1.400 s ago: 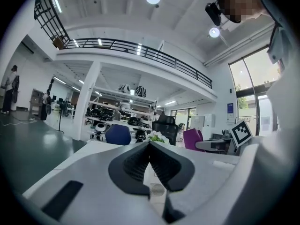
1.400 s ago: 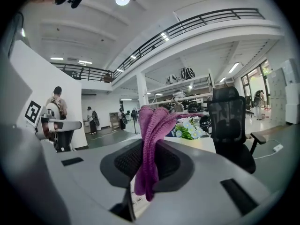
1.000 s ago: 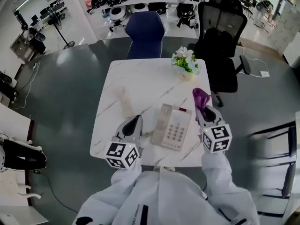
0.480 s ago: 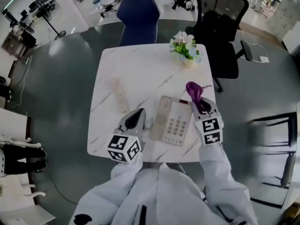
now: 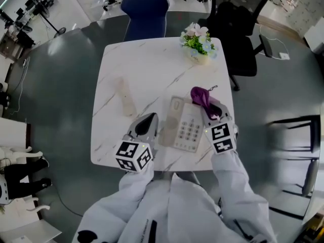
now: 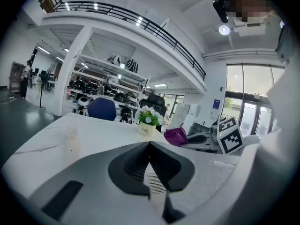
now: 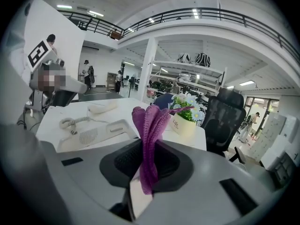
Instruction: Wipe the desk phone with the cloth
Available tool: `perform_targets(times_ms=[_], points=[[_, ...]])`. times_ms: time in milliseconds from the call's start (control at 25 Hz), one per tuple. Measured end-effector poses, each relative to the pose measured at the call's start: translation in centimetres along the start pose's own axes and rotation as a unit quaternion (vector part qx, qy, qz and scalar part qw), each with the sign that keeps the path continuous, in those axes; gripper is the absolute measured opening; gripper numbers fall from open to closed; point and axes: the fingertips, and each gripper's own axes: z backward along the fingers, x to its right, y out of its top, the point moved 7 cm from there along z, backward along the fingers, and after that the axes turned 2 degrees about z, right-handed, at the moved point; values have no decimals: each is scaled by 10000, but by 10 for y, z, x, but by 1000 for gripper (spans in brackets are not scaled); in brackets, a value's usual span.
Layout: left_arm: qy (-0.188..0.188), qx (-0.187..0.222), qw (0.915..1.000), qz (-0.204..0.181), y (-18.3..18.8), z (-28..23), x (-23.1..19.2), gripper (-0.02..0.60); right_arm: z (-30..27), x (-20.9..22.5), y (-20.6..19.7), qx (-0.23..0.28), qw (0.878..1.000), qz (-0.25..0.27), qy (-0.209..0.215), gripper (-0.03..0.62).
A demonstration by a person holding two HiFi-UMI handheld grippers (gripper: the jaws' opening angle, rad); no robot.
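Nearest the person, the left gripper (image 5: 148,117) has its jaws pressed together on nothing, the right gripper (image 5: 206,107) pinches the purple cloth (image 5: 201,96) by the desk phone (image 5: 188,130) lying between them on the marble table (image 5: 152,65), the handset (image 5: 125,96) lies off farther left, and beyond stands a flower pot (image 6: 146,131) printed "Life".

A purple cloth (image 7: 149,125) of coarse ribbed knit stands against the matt grey plastic shell and dark ridged pads (image 7: 125,161) of the right gripper (image 7: 148,149). The desk phone (image 5: 186,130) is smooth, dull cream plastic. It lies on a polished white, grey-veined marble-look table (image 5: 147,65), above a glossy dark floor (image 5: 66,65).
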Motion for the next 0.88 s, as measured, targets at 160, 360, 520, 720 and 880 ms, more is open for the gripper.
perform_targets(times_ms=[160,360,520,720,880], points=[[-13,-63,10000,54,-7,1,0,-3,-2,-7,-5,-96,9999,40,65,46],[-34,-80,9999,67,-10,3,-1,-3,-3,-11,-8,-158,9998,19,83,44],[-81,-107,9999,91,-12,5,0,-2,-2,-14,-10,-212,9997,-3,98,44],[-156,-139,9997,87,-14,8,2,-3,1,-21,-12,-283,9996,12,88,44],[-238,-175,9995,71,-17,11,4,-3,3,-26,-14,-327,9994,-10,83,44]])
